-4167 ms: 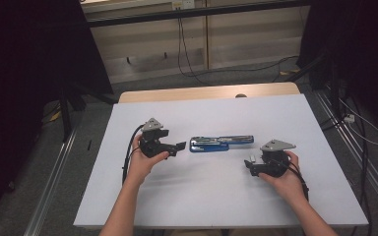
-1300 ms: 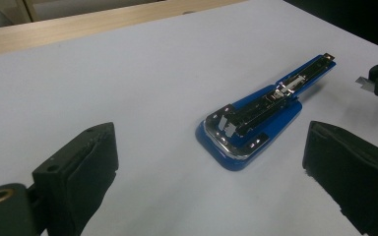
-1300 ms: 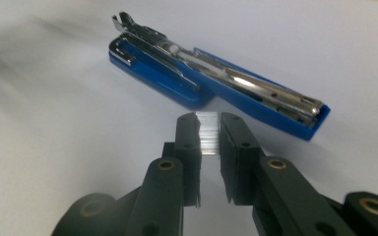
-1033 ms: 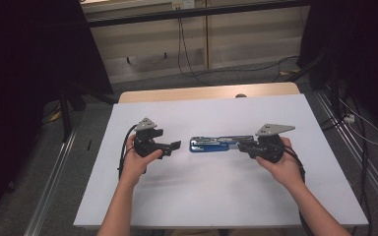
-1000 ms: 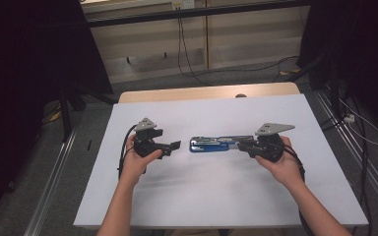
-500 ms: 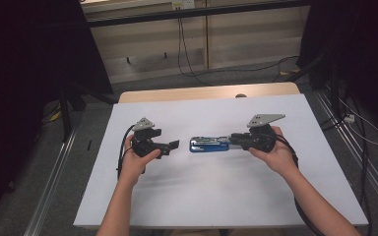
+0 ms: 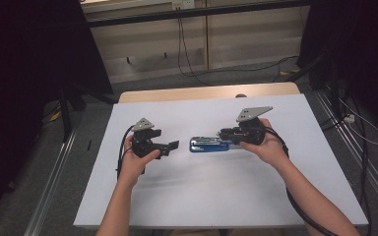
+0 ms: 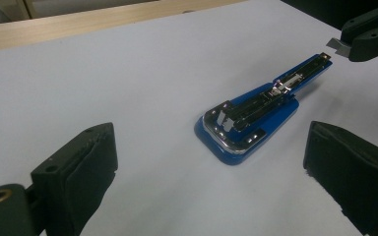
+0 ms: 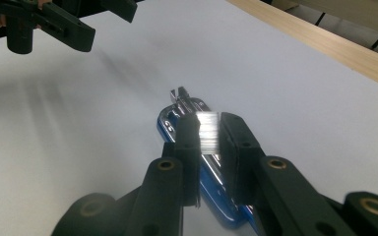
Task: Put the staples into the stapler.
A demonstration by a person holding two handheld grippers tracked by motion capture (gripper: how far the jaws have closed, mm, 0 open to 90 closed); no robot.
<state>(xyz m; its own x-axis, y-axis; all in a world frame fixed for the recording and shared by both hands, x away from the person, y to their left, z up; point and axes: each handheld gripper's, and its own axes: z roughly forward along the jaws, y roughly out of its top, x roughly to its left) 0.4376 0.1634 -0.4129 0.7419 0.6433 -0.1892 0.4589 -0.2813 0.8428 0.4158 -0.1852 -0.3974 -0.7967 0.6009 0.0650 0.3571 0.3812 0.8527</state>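
Mid-table, stapler [image 7: 208, 144], bare white table [image 7: 202, 196] around

In the right gripper view, the right gripper's [image 9: 207, 147] fingers [image 9: 189, 142] are hiding the stapler's [image 9: 177, 110] rear half, and a shiny strip between them [image 9: 207, 130] is blurring. In the left gripper view, the picture's edge is cutting off the left gripper's fingers [image 8: 349, 172].

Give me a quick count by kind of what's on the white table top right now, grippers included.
Blue stapler: 1
Strip of staples, shiny, pinched in the right gripper: 1
Hand-held black grippers, the left gripper and the right: 2
Total: 4
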